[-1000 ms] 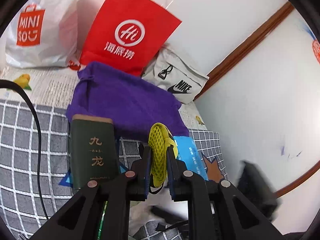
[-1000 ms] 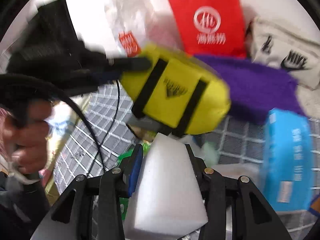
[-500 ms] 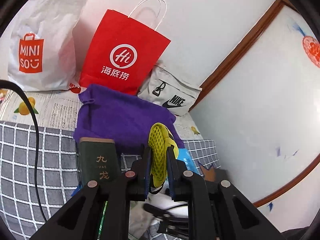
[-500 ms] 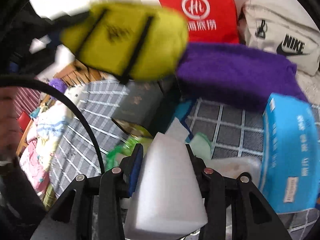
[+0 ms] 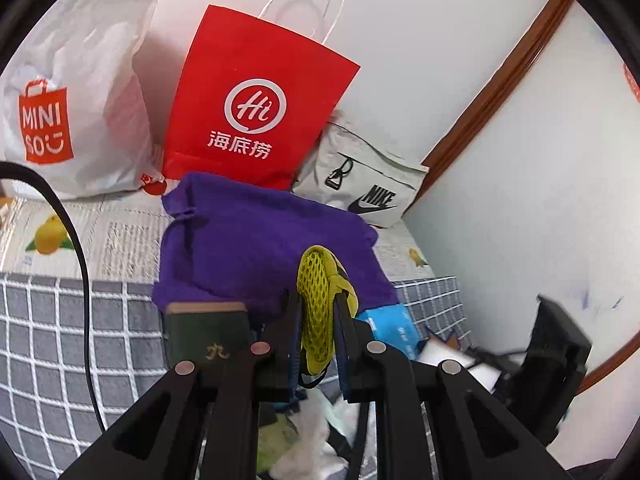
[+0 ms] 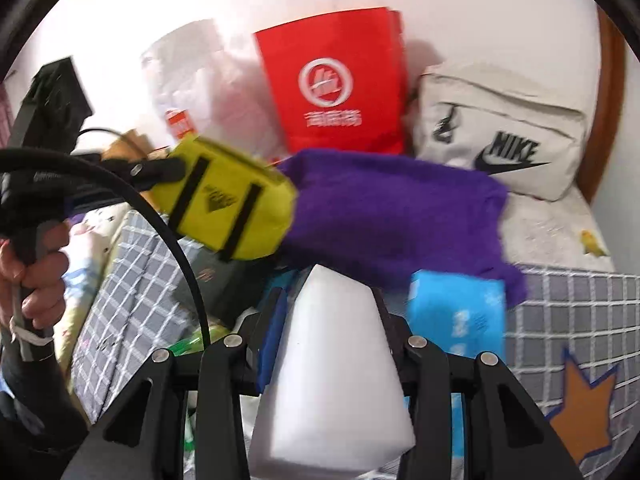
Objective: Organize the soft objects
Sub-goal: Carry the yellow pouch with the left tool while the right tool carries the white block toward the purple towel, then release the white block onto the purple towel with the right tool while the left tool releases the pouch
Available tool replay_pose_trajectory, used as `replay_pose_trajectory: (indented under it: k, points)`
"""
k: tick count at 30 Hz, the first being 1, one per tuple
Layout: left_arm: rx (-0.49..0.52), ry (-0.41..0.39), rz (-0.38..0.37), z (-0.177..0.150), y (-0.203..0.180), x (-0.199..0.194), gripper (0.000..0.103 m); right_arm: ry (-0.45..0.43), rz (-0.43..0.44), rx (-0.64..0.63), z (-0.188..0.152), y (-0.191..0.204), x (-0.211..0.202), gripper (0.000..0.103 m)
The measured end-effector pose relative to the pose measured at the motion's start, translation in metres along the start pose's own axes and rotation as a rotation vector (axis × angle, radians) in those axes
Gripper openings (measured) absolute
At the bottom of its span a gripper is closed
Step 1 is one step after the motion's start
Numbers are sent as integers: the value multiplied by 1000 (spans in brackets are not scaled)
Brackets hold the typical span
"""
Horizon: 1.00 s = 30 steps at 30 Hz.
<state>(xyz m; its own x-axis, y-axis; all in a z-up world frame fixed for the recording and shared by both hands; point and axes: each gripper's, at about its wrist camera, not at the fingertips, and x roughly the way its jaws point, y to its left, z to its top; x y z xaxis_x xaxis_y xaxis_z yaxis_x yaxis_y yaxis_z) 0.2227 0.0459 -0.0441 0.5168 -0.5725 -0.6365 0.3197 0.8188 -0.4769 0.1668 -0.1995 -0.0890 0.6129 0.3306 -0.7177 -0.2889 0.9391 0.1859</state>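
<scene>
Left gripper (image 5: 316,320) clamped on the mesh edge of the yellow pouch (image 6: 228,200), which hangs in the air left of the purple towel (image 6: 392,216). Thin pinch, so the pouch may slide out (its bulk dangles clear of the fingers). Right gripper (image 6: 332,312) squeezes a white foam block (image 6: 332,368) over the checked bedcover (image 6: 568,312), near the blue tissue pack (image 6: 456,320). Compressed foam could spring free; pouch and block could collide.

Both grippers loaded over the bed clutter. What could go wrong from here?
1. The left gripper pinches only the yellow pouch by its mesh end; the pouch body hangs sideways and may slip or swing into the red paper bag.
2. The white foam block in the right gripper blocks that camera's view below, so placement is partly blind.
</scene>
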Motion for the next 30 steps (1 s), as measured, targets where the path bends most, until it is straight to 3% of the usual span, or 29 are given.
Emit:
replay_pose_trajectory:
  k: [17,30]
  points:
    - [40,66,62,44,16,55,14,29,-132,58,77,-85,45,40]
    - [28,129,83,61,32,105,14,199,-183,-11,113,-122,155,40]
